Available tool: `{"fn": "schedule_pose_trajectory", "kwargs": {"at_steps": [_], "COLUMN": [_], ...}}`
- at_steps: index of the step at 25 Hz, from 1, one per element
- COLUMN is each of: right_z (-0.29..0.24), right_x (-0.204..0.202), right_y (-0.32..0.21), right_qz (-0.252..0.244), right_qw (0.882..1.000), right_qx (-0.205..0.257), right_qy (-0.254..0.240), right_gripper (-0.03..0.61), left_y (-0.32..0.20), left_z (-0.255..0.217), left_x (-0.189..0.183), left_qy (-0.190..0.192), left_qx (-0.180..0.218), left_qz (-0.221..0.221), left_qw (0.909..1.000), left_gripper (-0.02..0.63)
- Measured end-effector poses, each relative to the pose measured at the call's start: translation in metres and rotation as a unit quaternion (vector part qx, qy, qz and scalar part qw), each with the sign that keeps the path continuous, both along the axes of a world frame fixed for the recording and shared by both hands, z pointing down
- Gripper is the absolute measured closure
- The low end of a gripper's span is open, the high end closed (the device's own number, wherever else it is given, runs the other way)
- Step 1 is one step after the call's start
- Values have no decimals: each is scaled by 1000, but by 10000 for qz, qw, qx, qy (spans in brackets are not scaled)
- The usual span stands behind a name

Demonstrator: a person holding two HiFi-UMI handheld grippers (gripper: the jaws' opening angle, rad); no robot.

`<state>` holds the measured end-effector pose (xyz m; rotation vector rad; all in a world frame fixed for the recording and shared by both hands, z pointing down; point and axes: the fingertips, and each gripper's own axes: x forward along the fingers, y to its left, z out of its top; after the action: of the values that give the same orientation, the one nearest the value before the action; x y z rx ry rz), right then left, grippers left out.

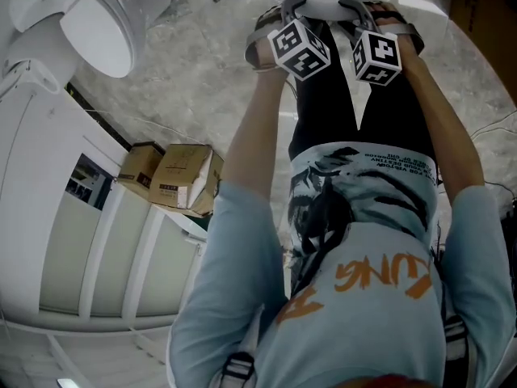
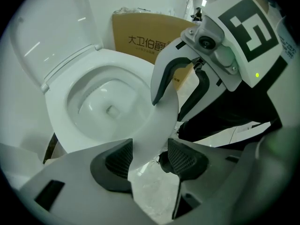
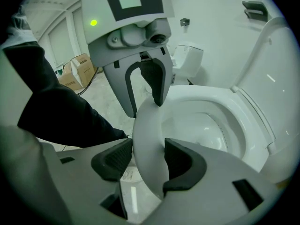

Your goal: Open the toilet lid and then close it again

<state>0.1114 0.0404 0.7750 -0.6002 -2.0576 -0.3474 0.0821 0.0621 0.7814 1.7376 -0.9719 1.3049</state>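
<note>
My left tongs (image 2: pixel 150 158) point steeply down and pinch the front edge of the white oval plastic seat ring (image 2: pixel 161 116). The ring's band runs up between the two dark ribbed pads. The inner pad is flat against it and the outer pad meets it near its top. My right tongs (image 3: pixel 140 161) are just beside them on the same front edge. They are clamped on the ring too, with a pad on either face of the band. In each gripper view I can see the other pair straddling the ring a little further along the curve, so the two grips sit close together.

Beyond both tongs is the white ceramic bowl (image 2: pixel 108 102), open to view. I can't tell whether the ring rests on its rim or hangs just above it. The white plastic toilet lid (image 2: pixel 51 32) is on the far side of the bowl from the tongs, raised and leaning back on its hinge.

Past the bowl from the left tongs, a brown cardboard box with dark print (image 2: pixel 145 41) stands. From the head view, the grey marbled floor (image 1: pixel 202 79) spreads out to the left of the left tongs. A second white toilet (image 1: pixel 97 27) and two brown cardboard boxes (image 1: pixel 174 176) are well apart on that side.
</note>
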Motion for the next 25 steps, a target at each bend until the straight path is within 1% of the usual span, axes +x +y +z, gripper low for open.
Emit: {"fn": "schedule_pose_trajectory", "kwargs": {"at_steps": [4,8,12,13,15,16,17,19,20,21,23,25], "right_z": [13,25,28,26,13,4,-5,-23,-32,-42,-64,-90], "right_x": [2,1,4,3,-1,-2,-2,-1,-1,-2,-3,-2], "right_y": [2,5,7,3,-10,-16,-22,-37,-47,-59,-83,-97], "right_qz": [72,275,271,326,617,797,972,1327,1520,1721,2105,2401], "right_qw": [9999,9992,9979,9975,9960,9948,9934,9897,9871,9841,9770,9699], "right_qx": [9,-48,-150,-197,-324,-382,-426,-453,-443,-421,-348,-344], "right_qy": [128,283,561,600,566,506,438,297,222,137,-54,-204], "right_gripper": [345,345,342,347,371,379,388,409,429,456,505,542], "left_y": [1,3,4,2,0,-1,-5,-19,-28,-39,-61,-80], "left_z": [12,23,26,25,20,14,5,-18,-30,-43,-71,-110], "left_x": [1,0,3,2,-2,-5,-10,-21,-26,-32,-43,-48], "left_qy": [54,55,102,138,173,111,-10,-249,-283,-262,-134,29], "left_qx": [-42,-112,-231,-260,-367,-349,-230,168,362,542,928,1410], "left_qz": [-133,-274,-210,-206,-267,-328,-406,-661,-869,-1127,-1667,-2011], "left_qw": [9999,9995,9995,9994,9988,9988,9989,9974,9952,9918,9815,9694], "left_gripper": [374,391,383,397,486,491,492,552,558,575,587,588]}}
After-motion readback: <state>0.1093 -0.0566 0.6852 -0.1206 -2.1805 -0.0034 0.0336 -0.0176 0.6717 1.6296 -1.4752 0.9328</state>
